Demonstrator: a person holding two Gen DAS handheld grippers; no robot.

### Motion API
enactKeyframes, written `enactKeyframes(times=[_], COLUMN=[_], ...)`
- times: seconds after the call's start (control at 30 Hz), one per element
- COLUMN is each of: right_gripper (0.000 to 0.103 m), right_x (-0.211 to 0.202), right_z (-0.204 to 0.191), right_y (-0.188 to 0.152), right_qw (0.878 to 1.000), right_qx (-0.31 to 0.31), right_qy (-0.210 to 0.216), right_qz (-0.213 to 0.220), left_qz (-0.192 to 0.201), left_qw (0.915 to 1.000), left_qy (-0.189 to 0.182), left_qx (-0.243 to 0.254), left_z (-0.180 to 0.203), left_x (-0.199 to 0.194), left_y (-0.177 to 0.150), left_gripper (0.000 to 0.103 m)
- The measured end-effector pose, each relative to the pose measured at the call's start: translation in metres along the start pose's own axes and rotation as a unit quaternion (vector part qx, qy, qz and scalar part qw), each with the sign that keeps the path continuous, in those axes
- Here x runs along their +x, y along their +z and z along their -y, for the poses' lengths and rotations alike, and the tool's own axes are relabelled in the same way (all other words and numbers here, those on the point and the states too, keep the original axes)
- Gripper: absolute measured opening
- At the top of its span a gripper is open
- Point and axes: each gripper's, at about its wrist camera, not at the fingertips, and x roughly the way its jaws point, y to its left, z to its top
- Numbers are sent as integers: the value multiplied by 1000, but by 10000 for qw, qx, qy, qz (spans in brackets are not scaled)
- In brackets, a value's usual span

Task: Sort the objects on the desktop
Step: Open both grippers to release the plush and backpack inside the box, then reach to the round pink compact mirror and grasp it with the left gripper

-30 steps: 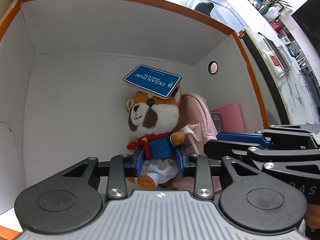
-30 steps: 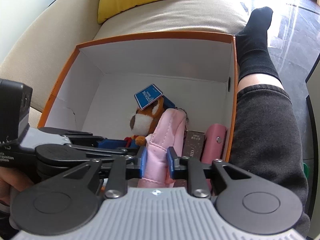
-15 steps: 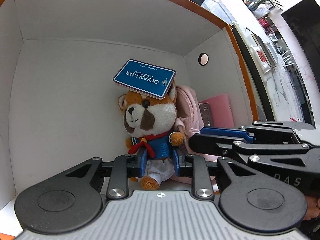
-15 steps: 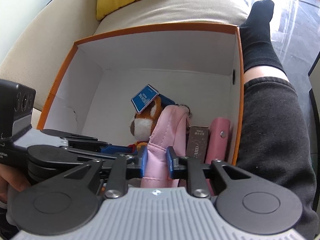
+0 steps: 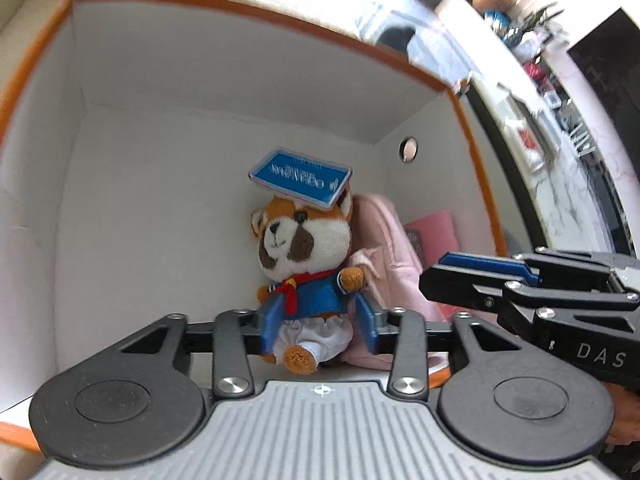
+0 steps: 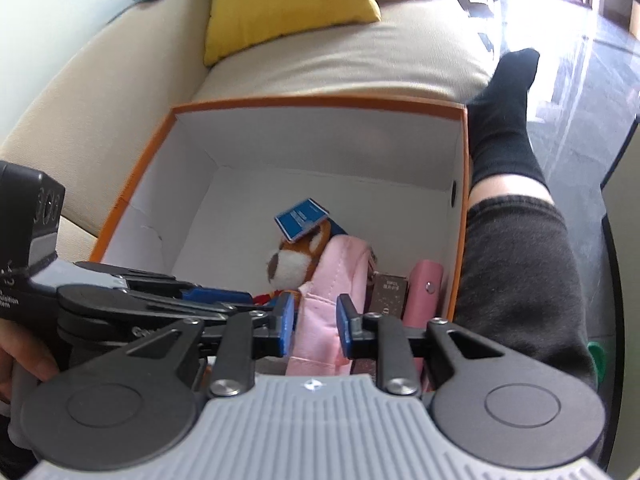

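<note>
A plush red panda (image 5: 306,256) with a blue tag (image 5: 300,178) on its head sits in a white box with an orange rim (image 5: 240,12). My left gripper (image 5: 318,320) is open, its blue fingers spread on either side of the plush's body without pressing it. A pink pouch (image 6: 332,292) lies right of the plush (image 6: 296,260). My right gripper (image 6: 314,324) is open, its fingers on either side of the pouch's near end, raised above the box.
A brown case (image 6: 386,292) and a pink case (image 6: 424,292) lie against the box's right wall (image 6: 460,208). The box stands on a beige sofa (image 6: 340,60) with a yellow cushion (image 6: 288,4). A person's leg in black (image 6: 516,248) lies right of the box.
Both grippers have opened: the left let go of the plush, the right let go of the pink pouch. Both have drawn back and up, so more of the box shows.
</note>
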Motion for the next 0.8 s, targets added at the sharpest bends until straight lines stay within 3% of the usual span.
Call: enactKeyframes(times=[0.23, 0.4, 0.57, 0.8], right_gripper=[31, 34, 36, 39], right_x=[-36, -49, -43, -14], right_z=[-30, -59, -85, -114], right_y=[-21, -44, -67, -97], right_qw=[9964, 9915, 9886, 9871], right_qx=[-563, -867, -1071, -1197], right_qy=[245, 574, 838, 1054], right_qz=[592, 785, 640, 153], left_qz=[1020, 1490, 1681, 1528], left_qw=[9947, 9884, 9825, 9736], left_qy=[-47, 269, 771, 1567], left_qx=[134, 63, -220, -655], left_z=[4, 1, -17, -57], left_x=[-81, -132, -164, -172], left_y=[-26, -57, -95, -149], left_gripper=[48, 48, 48, 48])
